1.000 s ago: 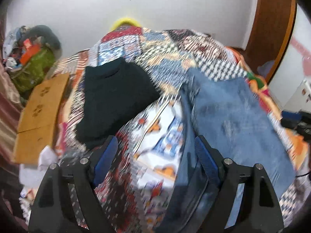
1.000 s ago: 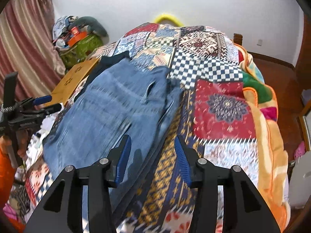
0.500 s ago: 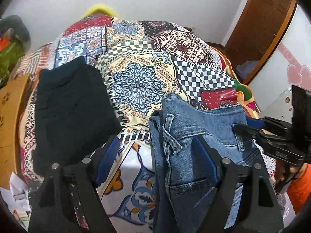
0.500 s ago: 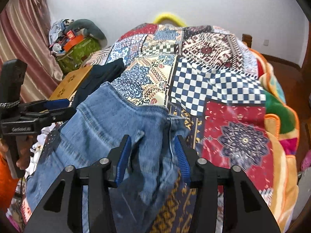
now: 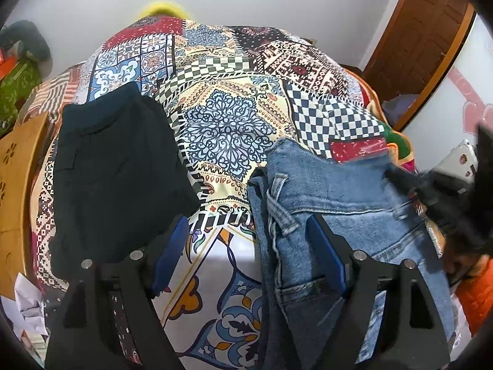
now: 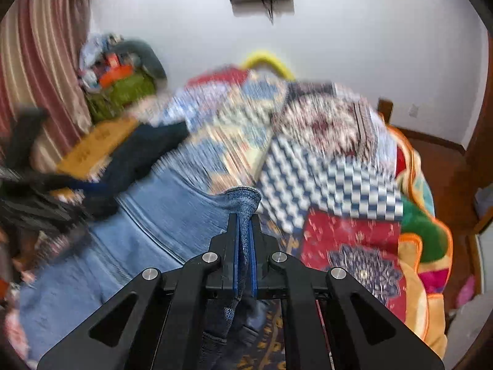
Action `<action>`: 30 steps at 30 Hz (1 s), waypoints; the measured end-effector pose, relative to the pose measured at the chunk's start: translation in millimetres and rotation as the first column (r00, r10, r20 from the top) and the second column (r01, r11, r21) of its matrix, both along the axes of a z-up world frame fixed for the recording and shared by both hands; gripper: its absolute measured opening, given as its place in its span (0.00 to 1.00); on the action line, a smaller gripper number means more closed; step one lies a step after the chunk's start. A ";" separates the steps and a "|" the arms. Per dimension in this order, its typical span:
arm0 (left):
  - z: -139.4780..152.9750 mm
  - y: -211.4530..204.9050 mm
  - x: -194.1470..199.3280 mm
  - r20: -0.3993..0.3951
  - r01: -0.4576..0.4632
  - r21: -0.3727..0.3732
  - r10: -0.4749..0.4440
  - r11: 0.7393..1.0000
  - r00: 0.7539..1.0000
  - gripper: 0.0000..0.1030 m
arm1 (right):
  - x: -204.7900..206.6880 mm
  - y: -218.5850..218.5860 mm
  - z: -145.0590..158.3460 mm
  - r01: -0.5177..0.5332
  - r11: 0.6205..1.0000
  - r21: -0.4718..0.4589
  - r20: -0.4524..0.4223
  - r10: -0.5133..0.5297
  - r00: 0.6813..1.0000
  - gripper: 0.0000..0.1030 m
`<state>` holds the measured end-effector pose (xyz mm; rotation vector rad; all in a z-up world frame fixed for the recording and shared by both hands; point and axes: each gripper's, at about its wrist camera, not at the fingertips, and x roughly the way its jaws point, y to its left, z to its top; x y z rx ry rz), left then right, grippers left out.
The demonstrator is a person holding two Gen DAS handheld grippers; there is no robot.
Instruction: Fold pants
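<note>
So in the left wrist view, our left gripper [image 5: 246, 246] hung with its 2 jaws wide apart and nothing pinched. The near-left edge of the jeans [image 5: 332, 203] sat in that gap, waistband and a belt loop showing, which we figured was us lining up a grab on that side. The jeans lay on the right half of the patchwork quilt [image 5: 228, 123], with some folded black pants [image 5: 117, 178] well apart on the left. The right gripper [image 5: 431, 191] was a blur at the far right edge of the denim.

In the right wrist view, our right gripper [image 6: 245, 237] was clamped tight on a bunched bit of the jeans' [image 6: 148, 222] waistband, probably to lift that corner for the fold. The view was too blurry for much else. The long axis seemed to run near to far, waist at the far end, legs trailing toward us.
</note>
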<state>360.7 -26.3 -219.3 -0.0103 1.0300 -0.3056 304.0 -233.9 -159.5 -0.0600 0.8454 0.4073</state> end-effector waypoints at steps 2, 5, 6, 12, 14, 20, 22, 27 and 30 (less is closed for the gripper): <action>-4.2 -6.9 0.7 -0.002 0.010 0.043 -0.010 0.999 1.000 0.78 | 10.5 -2.8 -34.7 0.011 1.000 -0.011 -0.106 -0.012 0.994 0.04; 6.8 -4.5 -3.2 0.000 0.001 0.044 -0.001 0.999 1.000 0.77 | 10.8 -8.1 -40.5 0.032 0.999 0.011 -0.148 -0.030 0.989 0.04; 13.4 -2.8 -6.7 0.013 -0.003 0.047 0.002 0.999 1.000 0.77 | 10.1 -8.3 -35.6 0.036 0.999 -0.001 -0.147 -0.035 0.989 0.06; 46.0 24.6 -44.4 0.078 -0.024 0.031 0.021 0.999 0.997 0.77 | -15.3 -19.9 1.5 0.028 0.999 -0.020 -0.158 -0.030 0.987 0.18; 42.2 31.0 -54.7 0.059 -0.027 0.033 0.025 0.999 0.998 0.78 | -29.2 -23.0 8.5 0.020 1.000 -0.010 -0.144 -0.021 0.989 0.32; -0.3 36.2 -86.6 -0.082 0.028 0.030 -0.026 0.999 0.996 0.80 | -67.1 -16.0 16.1 -0.020 0.999 0.040 -0.127 0.024 0.992 0.57; -17.8 31.4 -93.1 -0.125 0.034 0.037 -0.029 0.999 0.992 0.81 | -75.8 -7.8 10.0 -0.050 0.998 0.041 -0.141 0.055 0.989 0.59; -24.9 46.9 -100.1 -0.041 -0.107 0.073 0.111 0.992 0.993 0.93 | -87.4 6.9 -17.1 -0.063 0.998 0.006 -0.165 0.063 0.984 0.60; -33.2 67.3 -104.5 -0.017 -0.214 0.147 0.219 0.966 0.976 0.89 | -86.6 0.5 -16.3 -0.034 0.999 0.034 -0.175 0.040 0.984 0.60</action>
